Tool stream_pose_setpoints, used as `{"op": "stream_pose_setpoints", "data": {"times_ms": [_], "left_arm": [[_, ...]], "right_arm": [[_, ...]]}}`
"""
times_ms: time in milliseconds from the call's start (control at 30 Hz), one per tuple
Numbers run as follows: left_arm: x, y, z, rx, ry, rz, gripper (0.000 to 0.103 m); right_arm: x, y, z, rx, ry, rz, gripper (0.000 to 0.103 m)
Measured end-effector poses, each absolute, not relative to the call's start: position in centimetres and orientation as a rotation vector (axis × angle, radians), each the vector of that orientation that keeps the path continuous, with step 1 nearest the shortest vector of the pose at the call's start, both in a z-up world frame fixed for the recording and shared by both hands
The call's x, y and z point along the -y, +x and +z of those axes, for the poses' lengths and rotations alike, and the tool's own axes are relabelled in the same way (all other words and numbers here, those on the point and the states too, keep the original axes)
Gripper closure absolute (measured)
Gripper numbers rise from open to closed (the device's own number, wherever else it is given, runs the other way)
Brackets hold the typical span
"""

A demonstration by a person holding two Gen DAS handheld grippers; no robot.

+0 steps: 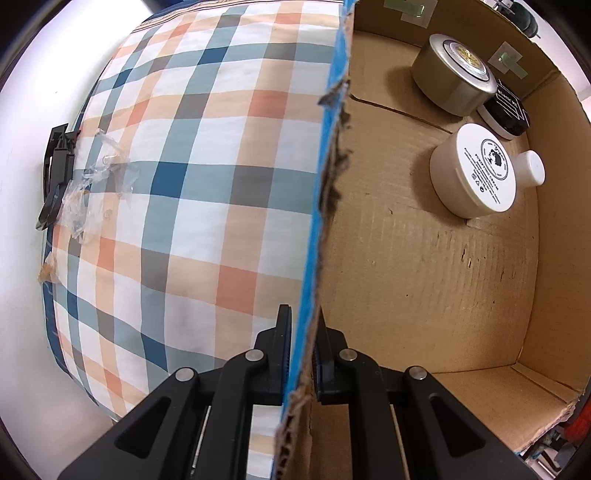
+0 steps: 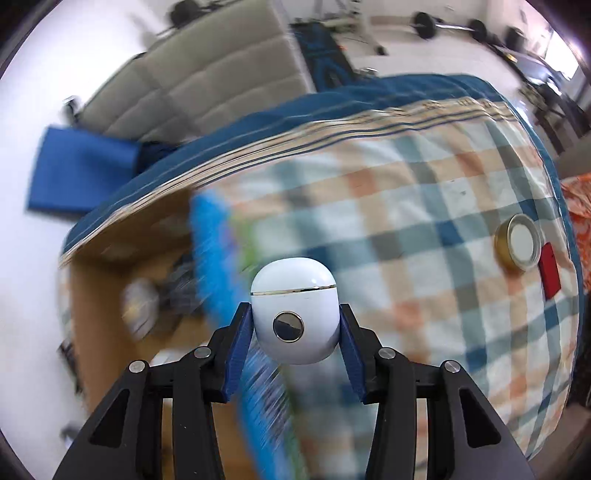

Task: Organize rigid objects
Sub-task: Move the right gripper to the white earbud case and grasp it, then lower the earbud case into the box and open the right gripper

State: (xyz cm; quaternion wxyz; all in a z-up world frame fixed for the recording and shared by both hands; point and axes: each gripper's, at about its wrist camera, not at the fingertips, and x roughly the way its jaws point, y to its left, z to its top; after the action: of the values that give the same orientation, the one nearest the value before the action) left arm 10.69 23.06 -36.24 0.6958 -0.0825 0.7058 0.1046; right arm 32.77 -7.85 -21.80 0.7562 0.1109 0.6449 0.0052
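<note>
My left gripper point(image 1: 302, 325) is shut on the blue-edged wall of a cardboard box point(image 1: 406, 266), one finger outside and one inside. Inside the box stand a gold tin point(image 1: 452, 75), a black-lidded jar point(image 1: 508, 110), a white cream jar point(image 1: 472, 171) and a small white bottle point(image 1: 530, 168). My right gripper point(image 2: 295, 325) is shut on a white egg-shaped case point(image 2: 295, 314) with a round metal button, held above the box's blurred blue edge point(image 2: 218, 258). On the checked cloth point(image 2: 424, 240) to the right lie a gold-rimmed lid point(image 2: 519, 242) and a red flat piece point(image 2: 548, 271).
The box sits on a checked cushion point(image 1: 192, 184). At its left edge lie a black clip point(image 1: 55, 173) and crumpled clear plastic point(image 1: 99, 177). A blue mat point(image 2: 77, 173), a grey padded seat point(image 2: 207, 74) and dumbbells point(image 2: 424, 24) are on the white floor beyond.
</note>
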Motion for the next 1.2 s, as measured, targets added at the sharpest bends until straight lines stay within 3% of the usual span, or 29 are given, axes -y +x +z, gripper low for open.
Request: {"op": "stream_pose_setpoints", "data": {"times_ms": [167,400,1200], "left_arm": [[-22.8,10.7,-36.2,-1.571,-0.176,0.230,0.096],[-22.1,10.8,-36.0,-1.569,-0.165,0.222,0.096],[-22.5,10.7,-36.0,-1.569,-0.164,0.206,0.096]], "right_arm": [[3.7,26.2,-18.3,-1.425,0.216,0.159,0.055],[-4.8,20.7,-21.1,-1.521,0.171,0.244,0.055],[-10.4,21.8,-25.8,-1.602,0.115,0.288,0.055]]}}
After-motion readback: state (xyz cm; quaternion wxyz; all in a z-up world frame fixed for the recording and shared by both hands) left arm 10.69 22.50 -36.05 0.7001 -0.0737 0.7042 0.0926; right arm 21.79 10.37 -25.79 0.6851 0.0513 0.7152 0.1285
